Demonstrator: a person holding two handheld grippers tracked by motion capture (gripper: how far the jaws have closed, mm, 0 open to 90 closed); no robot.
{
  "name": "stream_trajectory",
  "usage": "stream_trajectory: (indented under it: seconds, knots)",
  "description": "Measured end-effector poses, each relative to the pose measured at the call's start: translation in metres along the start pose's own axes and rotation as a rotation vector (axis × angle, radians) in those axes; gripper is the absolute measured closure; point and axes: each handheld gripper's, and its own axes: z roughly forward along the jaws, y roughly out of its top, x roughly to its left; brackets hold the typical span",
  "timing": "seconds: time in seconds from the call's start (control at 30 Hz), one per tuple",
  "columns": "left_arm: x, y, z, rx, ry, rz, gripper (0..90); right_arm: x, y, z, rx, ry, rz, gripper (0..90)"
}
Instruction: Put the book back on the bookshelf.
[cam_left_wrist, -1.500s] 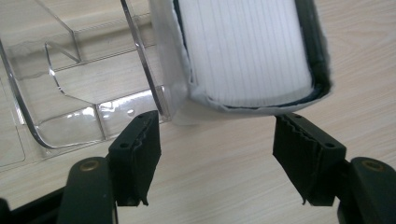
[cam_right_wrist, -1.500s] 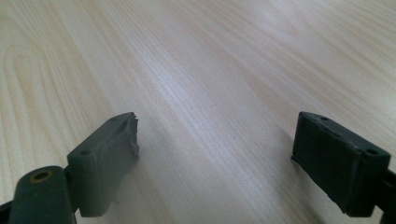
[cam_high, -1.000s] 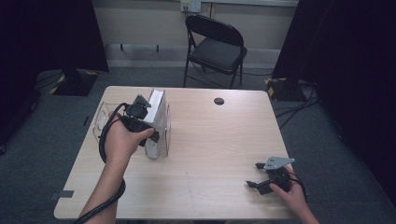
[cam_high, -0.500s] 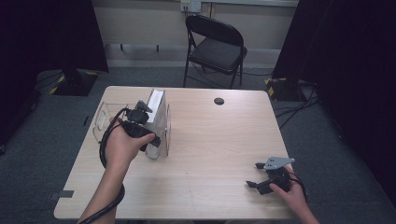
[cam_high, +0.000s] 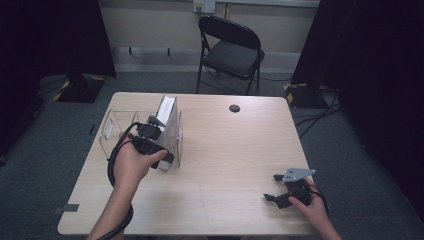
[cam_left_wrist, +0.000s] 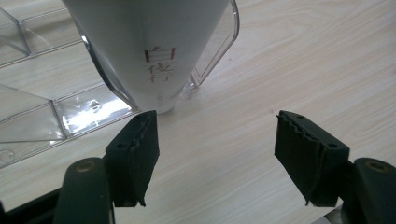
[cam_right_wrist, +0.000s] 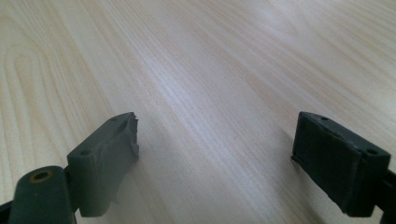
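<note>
Left gripper view has the left gripper (cam_left_wrist: 215, 154) gaping empty just short of a white book (cam_left_wrist: 154, 51) upright in a clear rack (cam_left_wrist: 88, 109); centre on the spine first. Right gripper (cam_high: 286, 190) idles wide open, empty

White book (cam_high: 167, 108) with red characters, upright in clear plastic rack (cam_high: 111, 131), table's left side

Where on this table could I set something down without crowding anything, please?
The widest bare patch runs between the clear plastic rack and the right gripper, back to the black grommet. The far left is crowded: the white book stands in the rack with the left gripper alongside.
</note>
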Motion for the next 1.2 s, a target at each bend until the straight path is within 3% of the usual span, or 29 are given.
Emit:
stream_trajectory:
  seconds: [0.67,0.9,1.2]
  knots:
    - [0.001,-0.015,0.022,-0.013,-0.065,-0.009,30.9,0.0,0.0,0.0,0.002,0.002,0.0,13.2]
    - [-0.002,-0.019,0.025,0.001,-0.064,-0.01,30.6,0.0,0.0,0.0,0.002,0.002,0.0,13.2]
    - [-0.006,-0.025,0.022,-0.03,-0.066,0.007,30.7,0.0,0.0,0.0,0.002,0.002,0.0,13.2]
